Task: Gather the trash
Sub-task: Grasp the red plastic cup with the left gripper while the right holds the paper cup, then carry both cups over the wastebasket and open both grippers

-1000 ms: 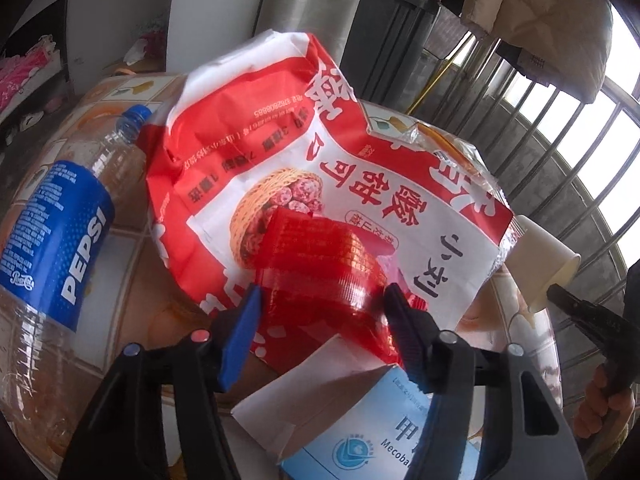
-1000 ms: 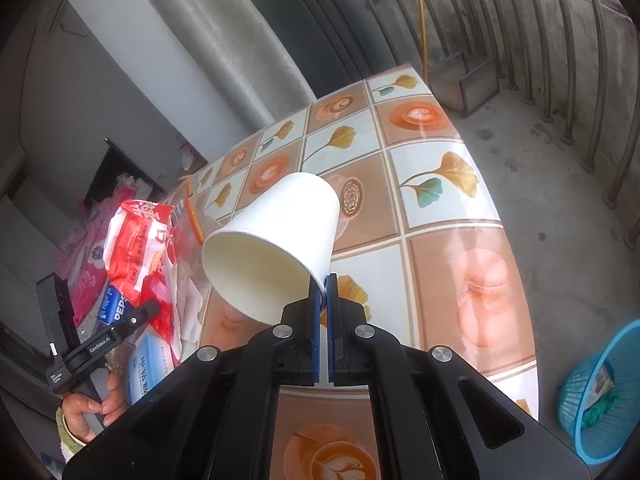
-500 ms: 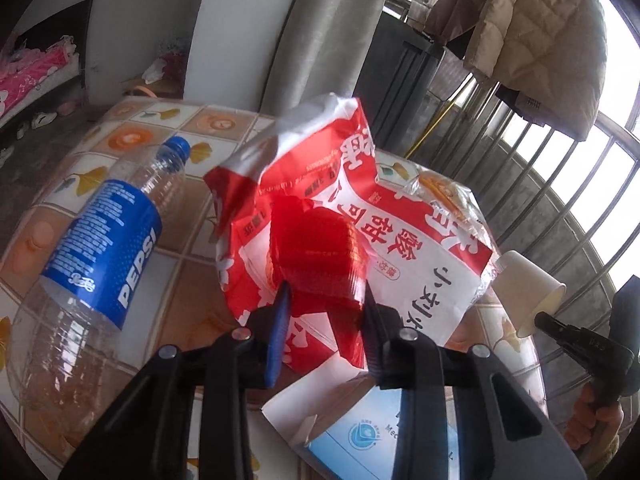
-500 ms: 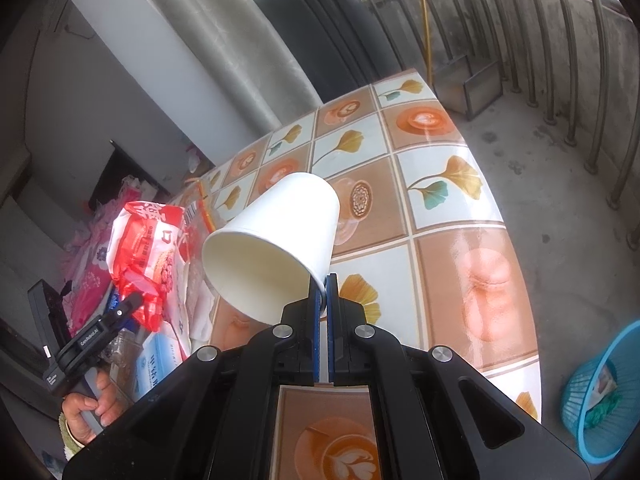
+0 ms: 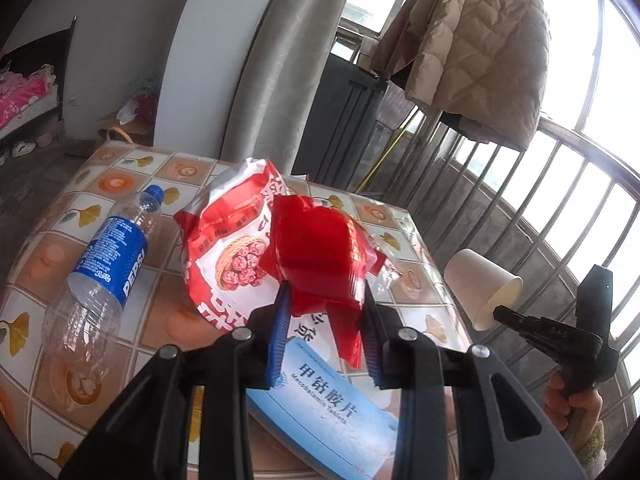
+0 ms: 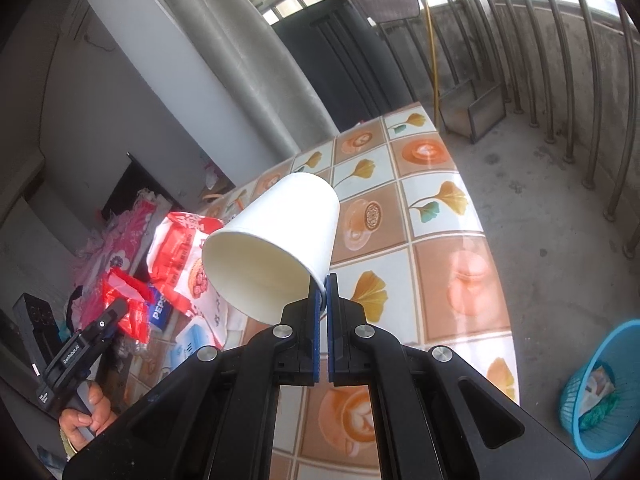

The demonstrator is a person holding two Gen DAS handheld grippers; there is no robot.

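Observation:
My left gripper (image 5: 325, 292) is shut on a crumpled red see-through plastic wrapper (image 5: 316, 248), held up above the tiled table (image 5: 120, 184). Below it lie a red-and-white snack bag (image 5: 228, 240), an empty Pepsi bottle (image 5: 108, 264) on its side and a blue-and-white medicine box (image 5: 328, 412). My right gripper (image 6: 323, 280) is shut on the rim of a white paper cup (image 6: 280, 240), which hangs tilted above the table with its mouth towards the camera. The cup (image 5: 480, 284) also shows at the right of the left wrist view.
A blue plastic waste basket (image 6: 600, 392) with some trash in it stands on the concrete floor beyond the table's right edge. Metal railings, a grey curtain and a hanging beige jacket (image 5: 472, 40) surround the table. A hand (image 6: 84, 420) grips the left tool.
The left jaws narrowed onto the red wrapper and lifted it off the snack bag, pulling back and up. The right gripper rose a little with the cup.

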